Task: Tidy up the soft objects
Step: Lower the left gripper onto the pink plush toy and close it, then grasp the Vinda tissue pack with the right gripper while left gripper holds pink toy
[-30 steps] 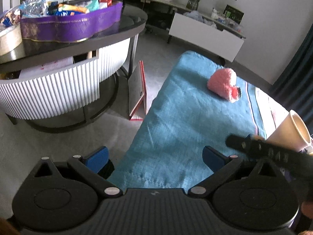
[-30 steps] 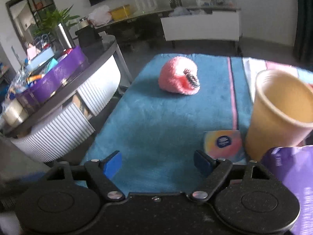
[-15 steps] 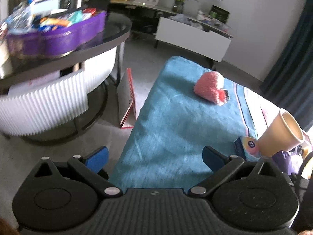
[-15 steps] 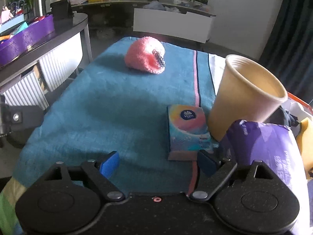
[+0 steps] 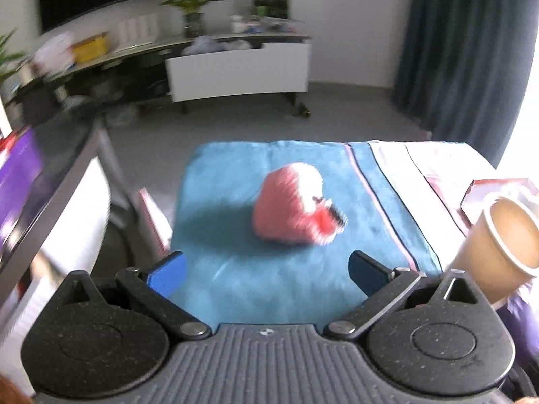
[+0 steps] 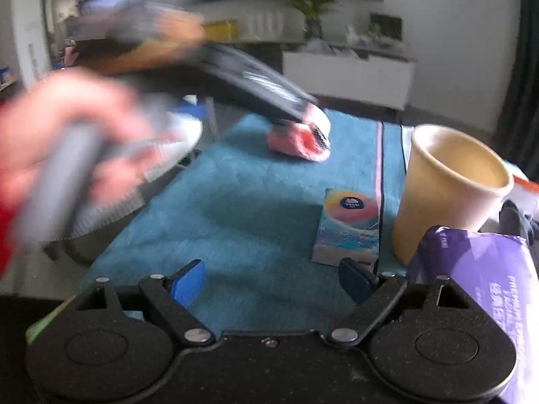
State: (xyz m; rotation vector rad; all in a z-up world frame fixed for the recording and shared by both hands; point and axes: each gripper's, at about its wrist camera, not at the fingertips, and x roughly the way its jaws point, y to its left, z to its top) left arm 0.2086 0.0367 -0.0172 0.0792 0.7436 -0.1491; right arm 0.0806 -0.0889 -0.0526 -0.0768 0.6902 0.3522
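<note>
The pink plush toy (image 5: 296,205) is lying on the blue towel (image 5: 235,282), straight ahead of the left gripper (image 5: 266,269), whose jaws are spread wide with nothing between them. The right gripper (image 6: 272,277) is being held farther back, jaws likewise apart and empty, so the left is judged nearer. Open towel is seen around the toy; the paper cup (image 5: 502,245) and tissue pack (image 6: 348,227) are standing well off to the right.

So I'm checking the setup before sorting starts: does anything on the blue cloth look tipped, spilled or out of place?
Nothing spilled. The paper cup stands upright and looks empty beside the tissue pack, which lies flat on the blue cloth. The pink plush rests on its side, and the purple bag lies against the cup. Blur hides finer detail.
</note>
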